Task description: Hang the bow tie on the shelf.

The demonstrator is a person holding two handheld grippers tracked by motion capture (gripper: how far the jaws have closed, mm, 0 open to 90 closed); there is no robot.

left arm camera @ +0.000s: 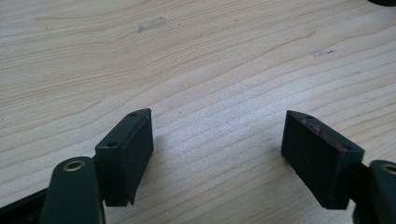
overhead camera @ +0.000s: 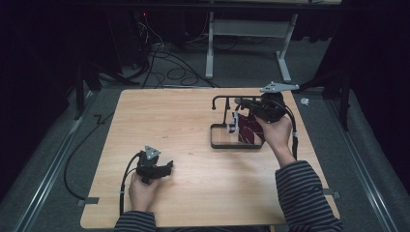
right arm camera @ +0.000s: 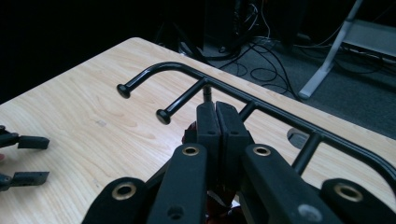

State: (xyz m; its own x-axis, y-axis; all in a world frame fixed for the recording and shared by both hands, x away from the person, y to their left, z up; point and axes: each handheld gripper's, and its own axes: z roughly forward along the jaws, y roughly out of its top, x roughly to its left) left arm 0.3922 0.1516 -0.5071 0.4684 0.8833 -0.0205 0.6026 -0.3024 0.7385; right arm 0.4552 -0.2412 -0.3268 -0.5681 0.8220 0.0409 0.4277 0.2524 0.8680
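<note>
At the far right of the surface, a dark red item, too small to be named with certainty, is held by the right claw at a black wire rack with hook-ended pegs. In the right gripper view the jaws are pressed together, with a sliver of red visible below them. Hanging on a peg is judged to be under way and not yet finished; release is left. The left claw rests spread wide and empty on bare wood at the near left.
</note>
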